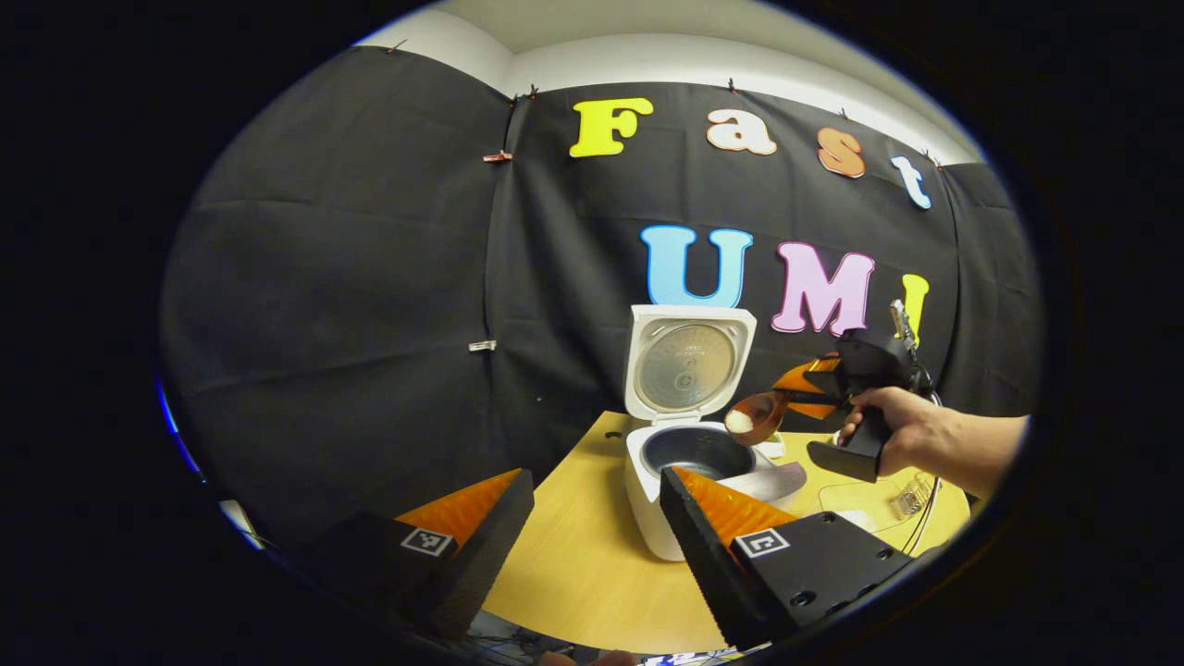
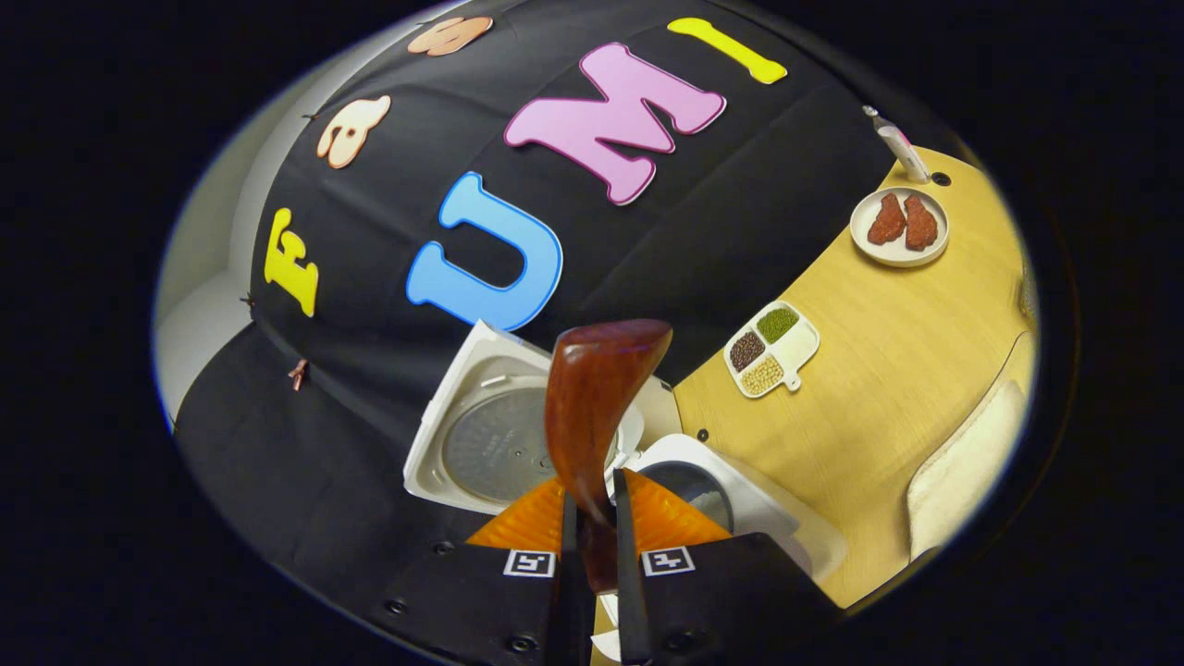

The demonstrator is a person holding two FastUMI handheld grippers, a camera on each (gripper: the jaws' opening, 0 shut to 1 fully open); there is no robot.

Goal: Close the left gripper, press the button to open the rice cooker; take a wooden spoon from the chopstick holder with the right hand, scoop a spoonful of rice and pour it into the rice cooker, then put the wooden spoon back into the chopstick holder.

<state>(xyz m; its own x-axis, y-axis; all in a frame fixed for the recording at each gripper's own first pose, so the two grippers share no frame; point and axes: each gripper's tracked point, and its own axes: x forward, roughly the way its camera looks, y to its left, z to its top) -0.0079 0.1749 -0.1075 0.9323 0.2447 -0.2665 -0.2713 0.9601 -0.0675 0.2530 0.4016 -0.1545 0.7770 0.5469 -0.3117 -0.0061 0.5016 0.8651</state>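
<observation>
The white rice cooker [image 1: 647, 481] stands open on the yellow table, its lid [image 1: 689, 361] upright and its dark inner pot [image 1: 694, 450] showing. My left gripper [image 1: 592, 518] hangs open in front of it, holding nothing. A hand holds my right gripper [image 1: 797, 396] above the cooker's right side, shut on the handle of a wooden spoon [image 1: 757, 416] with white rice in its bowl. In the right gripper view the spoon [image 2: 597, 398] rises between the shut fingers of the right gripper [image 2: 592, 507], over the lid [image 2: 499, 444] and the pot [image 2: 694, 486].
A divided dish of beans [image 2: 772, 347], a plate with two reddish pieces [image 2: 899, 225] and a white bottle [image 2: 902, 148] sit farther along the table [image 2: 888, 370]. A cream-coloured object [image 2: 971, 462] lies at the near edge. A small wire object [image 1: 911, 499] rests right of the cooker.
</observation>
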